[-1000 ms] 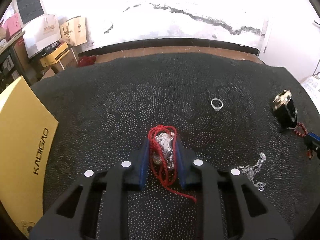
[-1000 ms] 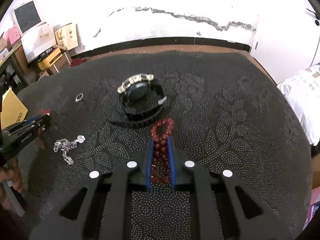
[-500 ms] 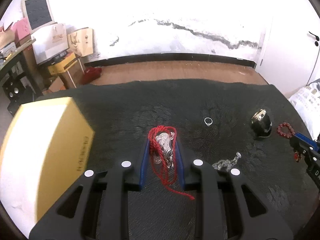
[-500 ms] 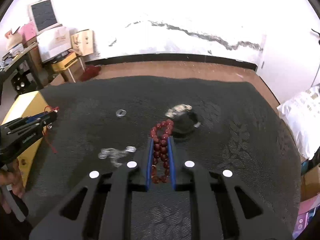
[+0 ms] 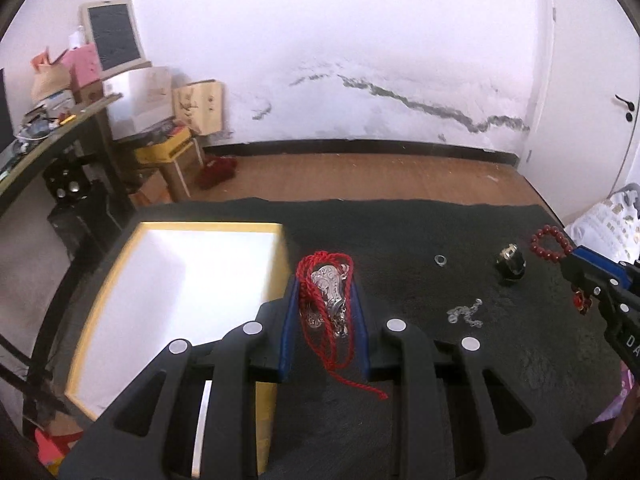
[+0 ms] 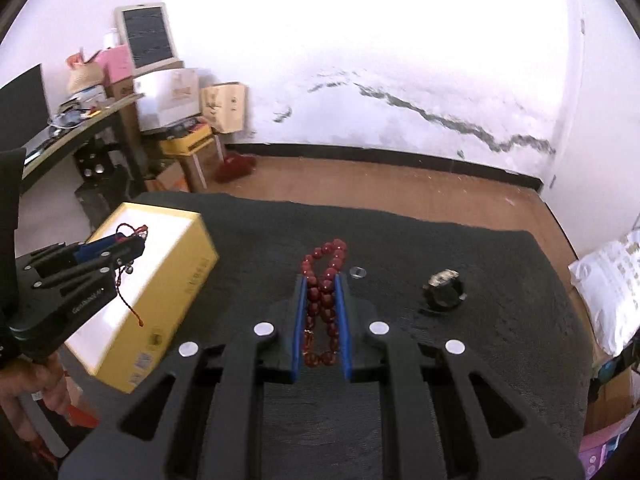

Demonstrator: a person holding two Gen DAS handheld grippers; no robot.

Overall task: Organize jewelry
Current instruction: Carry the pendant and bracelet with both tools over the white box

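My left gripper [image 5: 325, 284] is shut on a red cord necklace with a silver pendant [image 5: 329, 297] and holds it high, just right of the open yellow box [image 5: 182, 288]. My right gripper [image 6: 321, 280] is shut on a dark red bead bracelet [image 6: 323, 292], lifted above the black cloth. The left gripper also shows in the right wrist view [image 6: 138, 242], over the yellow box [image 6: 176, 280]. The right gripper with the beads shows in the left wrist view [image 5: 570, 258]. A silver ring [image 5: 440, 259], a black watch [image 5: 510, 266] and a silver chain [image 5: 466, 312] lie on the cloth.
The table is covered by a black patterned cloth [image 6: 460, 248]. The ring [image 6: 357, 272] and watch [image 6: 444, 288] lie right of the beads. A white pillow [image 6: 608, 276] sits off the right edge. A cluttered desk and boxes [image 6: 100, 112] stand at the far left.
Both grippers have risen well above the table with their jewelry. The left gripper has come beside the yellow box, whose white inside now shows. The table items look smaller.
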